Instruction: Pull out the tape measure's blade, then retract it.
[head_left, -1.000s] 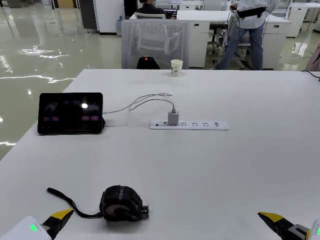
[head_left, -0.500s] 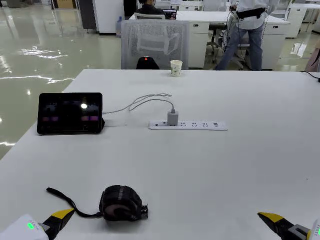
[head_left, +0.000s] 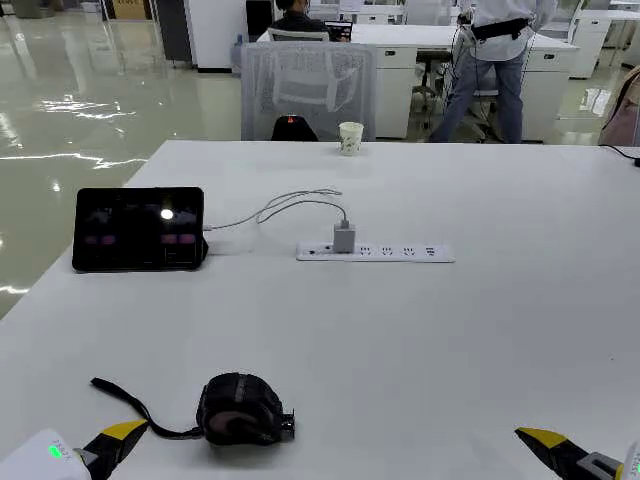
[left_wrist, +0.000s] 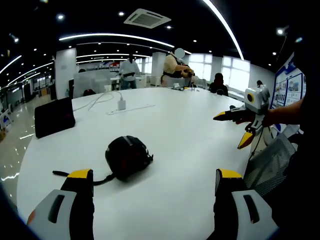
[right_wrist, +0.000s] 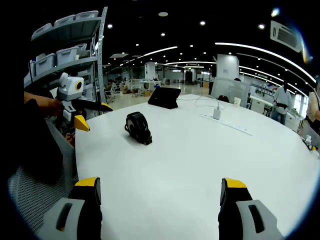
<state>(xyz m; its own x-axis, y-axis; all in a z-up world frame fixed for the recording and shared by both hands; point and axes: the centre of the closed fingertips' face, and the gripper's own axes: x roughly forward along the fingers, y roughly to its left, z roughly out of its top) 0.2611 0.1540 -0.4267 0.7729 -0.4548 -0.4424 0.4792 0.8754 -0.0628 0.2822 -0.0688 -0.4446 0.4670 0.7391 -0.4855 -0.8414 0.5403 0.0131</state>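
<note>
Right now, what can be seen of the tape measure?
The tape measure is a round black case, rubbery-looking, with a pinkish disc on its side. It rests on the white table, near the front edge. Its blade is retracted. A black wrist strap trails left in the head view. Nothing grips it.

Taking the head view as the clock face, the black round tape measure (head_left: 240, 408) lies on the white workbench table (head_left: 450, 340) at seven o'clock, near the front edge. Its black wrist strap (head_left: 125, 400) trails toward nine. The left gripper (left_wrist: 154, 175) sits just before the strap, and the right gripper (right_wrist: 161, 183) is at five o'clock, well apart. The black flat tablet (head_left: 138, 228) stands at ten o'clock. The white plastic power strip (head_left: 375, 252) lies at the centre, with a grey charger block (head_left: 344, 237) on its left end. A white paper cup (head_left: 350, 137) stands at twelve by the far edge, and a grey mesh chair (head_left: 307, 90) is behind it.
</note>
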